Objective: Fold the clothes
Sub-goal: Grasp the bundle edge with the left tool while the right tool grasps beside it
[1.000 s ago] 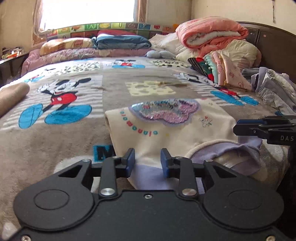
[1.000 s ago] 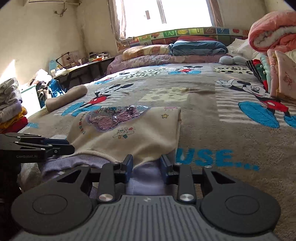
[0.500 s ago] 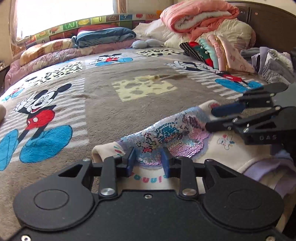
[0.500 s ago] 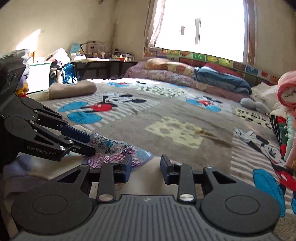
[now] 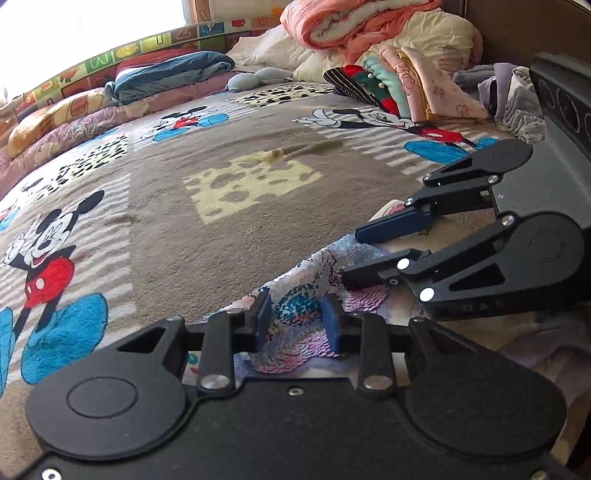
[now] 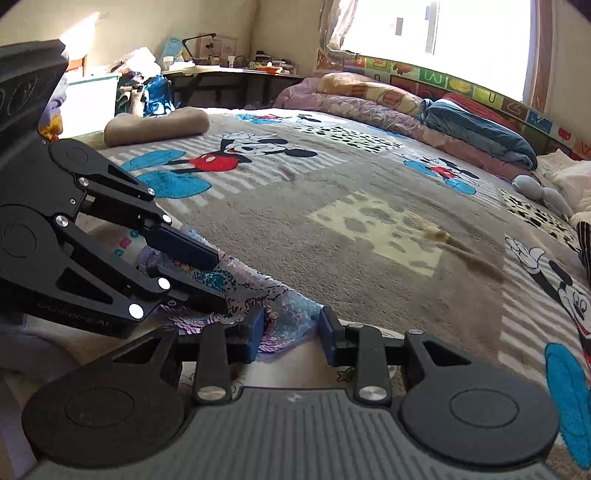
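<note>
A: Sequinned cloth of the top sits between our left gripper pads and the right gripper pads, both narrowly parted; whether they pinch, we cannot tell.

B: We judge it carried toward twelve o'clock, making a fold on the blanket.

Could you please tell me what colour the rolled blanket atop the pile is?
Salmon pink rolled blanket, cream lining; left wrist view.

The right gripper holds its jaws around a raised fold of the sequinned cream garment on the cartoon-mouse blanket. The left gripper pinches the same fold just beside it.
</note>
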The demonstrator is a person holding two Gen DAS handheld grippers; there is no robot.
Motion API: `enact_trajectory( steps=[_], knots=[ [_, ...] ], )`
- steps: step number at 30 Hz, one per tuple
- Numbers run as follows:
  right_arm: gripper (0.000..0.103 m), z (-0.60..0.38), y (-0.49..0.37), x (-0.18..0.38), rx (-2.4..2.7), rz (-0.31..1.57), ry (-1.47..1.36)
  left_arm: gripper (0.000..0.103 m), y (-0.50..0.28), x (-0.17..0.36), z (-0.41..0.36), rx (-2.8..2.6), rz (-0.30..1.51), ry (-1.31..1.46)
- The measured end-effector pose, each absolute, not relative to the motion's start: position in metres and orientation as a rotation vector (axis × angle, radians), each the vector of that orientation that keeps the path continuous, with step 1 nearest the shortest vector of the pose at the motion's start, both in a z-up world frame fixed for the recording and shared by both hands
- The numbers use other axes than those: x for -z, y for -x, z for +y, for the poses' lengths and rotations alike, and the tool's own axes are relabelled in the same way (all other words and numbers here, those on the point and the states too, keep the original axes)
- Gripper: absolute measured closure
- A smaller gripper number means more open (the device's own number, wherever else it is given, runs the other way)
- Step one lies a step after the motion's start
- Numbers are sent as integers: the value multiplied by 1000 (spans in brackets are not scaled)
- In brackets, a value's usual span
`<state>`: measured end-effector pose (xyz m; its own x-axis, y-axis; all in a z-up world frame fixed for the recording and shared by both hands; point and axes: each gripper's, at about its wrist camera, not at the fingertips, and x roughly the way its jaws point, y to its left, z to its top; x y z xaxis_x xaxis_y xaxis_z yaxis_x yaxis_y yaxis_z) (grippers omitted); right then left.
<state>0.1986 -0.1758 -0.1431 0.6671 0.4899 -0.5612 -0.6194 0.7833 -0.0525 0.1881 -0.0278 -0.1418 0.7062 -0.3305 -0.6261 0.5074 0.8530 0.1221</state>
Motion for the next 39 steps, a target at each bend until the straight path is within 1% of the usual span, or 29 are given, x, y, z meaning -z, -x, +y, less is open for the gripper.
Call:
enact_trajectory(
  steps=[3,5,7,8,9,10,11,12,13,16,19,20,21,22,23,24,25,26,27,28,29,30,32,35,36,39],
  knots=[
    [70,-185,-187,131,-620,523,222,74,-165,126,-18,447,572,-284],
    [70,-198,-174,116,-603,467,170,74,-143,111,-6,442,525,-250],
    [70,-211,-159,102,-589,414,112,72,-134,113,4,433,554,-189],
    [68,-212,-158,105,-586,436,105,66,-135,124,5,420,602,-179],
    [68,-209,-161,118,-582,505,116,64,-139,143,1,404,651,-212],
    [68,-207,-163,132,-575,530,124,62,-137,150,-1,393,635,-228],
    [68,-206,-163,146,-567,544,131,63,-133,154,-3,383,606,-239],
    [68,-206,-163,146,-555,551,120,64,-125,143,-6,376,581,-236],
    [69,-207,-160,138,-539,547,103,65,-117,130,-8,369,557,-231],
    [68,-220,-127,116,-506,452,52,64,-84,112,-5,381,479,-186],
    [68,-227,-100,118,-494,445,44,64,-72,138,-7,379,561,-195],
    [68,-229,-92,120,-498,452,41,61,-71,152,-9,374,566,-229],
    [67,-226,-91,128,-499,487,65,60,-70,158,-11,372,550,-245],
    [63,-221,-96,139,-501,547,100,60,-69,162,-12,371,530,-255],
    [63,-217,-95,147,-493,550,122,60,-68,153,-11,371,539,-236],
    [63,-219,-91,144,-479,536,109,60,-66,144,-8,381,530,-205],
    [63,-221,-87,139,-465,520,89,55,-61,134,-3,391,496,-164],
    [63,-224,-82,134,-451,504,70,46,-56,126,6,378,476,-111],
    [61,-230,-76,130,-437,485,25,44,-56,124,15,353,495,-48],
    [48,-238,-70,126,-424,465,-25,43,-58,124,25,325,520,16],
    [32,-248,-72,130,-421,500,-125,43,-60,128,37,304,567,115],
    [27,-259,-76,136,-419,545,-237,43,-64,133,51,283,619,222],
    [29,-280,-86,148,-441,614,-451,43,-68,141,74,263,707,429],
    [29,-301,-98,168,-489,701,-710,43,-67,152,99,301,768,716],
    [29,-308,-102,174,-504,729,-795,43,-68,157,102,298,794,765],
    [29,-304,-112,184,-524,777,-839,43,-69,167,103,286,842,830]
  ],
)
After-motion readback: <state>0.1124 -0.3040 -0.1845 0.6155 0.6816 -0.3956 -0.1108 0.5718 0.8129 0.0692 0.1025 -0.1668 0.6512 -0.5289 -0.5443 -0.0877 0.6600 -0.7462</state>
